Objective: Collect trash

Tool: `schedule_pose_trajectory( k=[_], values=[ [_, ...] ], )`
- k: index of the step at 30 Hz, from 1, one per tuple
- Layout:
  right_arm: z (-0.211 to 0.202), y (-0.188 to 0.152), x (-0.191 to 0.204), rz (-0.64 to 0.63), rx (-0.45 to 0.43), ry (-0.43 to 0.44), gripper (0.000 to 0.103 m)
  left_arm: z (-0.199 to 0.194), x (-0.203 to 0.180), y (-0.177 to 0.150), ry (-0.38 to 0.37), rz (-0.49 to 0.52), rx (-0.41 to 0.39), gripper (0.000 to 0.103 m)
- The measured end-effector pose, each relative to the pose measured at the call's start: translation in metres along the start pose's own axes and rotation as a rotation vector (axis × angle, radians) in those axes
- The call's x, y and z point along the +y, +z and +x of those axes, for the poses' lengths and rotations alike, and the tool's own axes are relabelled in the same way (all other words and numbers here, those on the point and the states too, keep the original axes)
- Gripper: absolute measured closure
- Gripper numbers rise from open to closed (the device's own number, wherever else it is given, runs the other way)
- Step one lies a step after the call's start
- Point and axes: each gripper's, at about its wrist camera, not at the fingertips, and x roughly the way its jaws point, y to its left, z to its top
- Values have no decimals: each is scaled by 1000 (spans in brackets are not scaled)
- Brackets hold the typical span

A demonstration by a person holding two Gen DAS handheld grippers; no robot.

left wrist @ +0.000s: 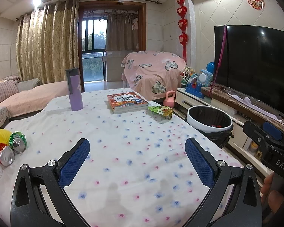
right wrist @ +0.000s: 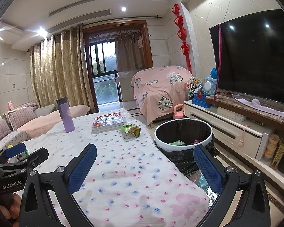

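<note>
Floral tablecloth (left wrist: 134,132) under my 2 spread, empty claws; I'd approach the green snack wrapper (left wrist: 160,111) low, then lift it clear toward the trash bin (left wrist: 191,113).

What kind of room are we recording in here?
Most likely a home living room: a large TV on a low media cabinet, a sofa with cushions, and a cloth-covered table with a trash bin beside it.
</note>
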Motion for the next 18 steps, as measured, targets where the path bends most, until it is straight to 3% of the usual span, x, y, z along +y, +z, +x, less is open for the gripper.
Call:
schedule_pose_trajectory(
  k=[18],
  values=[
    [1,-1,4,0,5,7,0,6,4,-3,-3,-1,16,0]
  ],
)
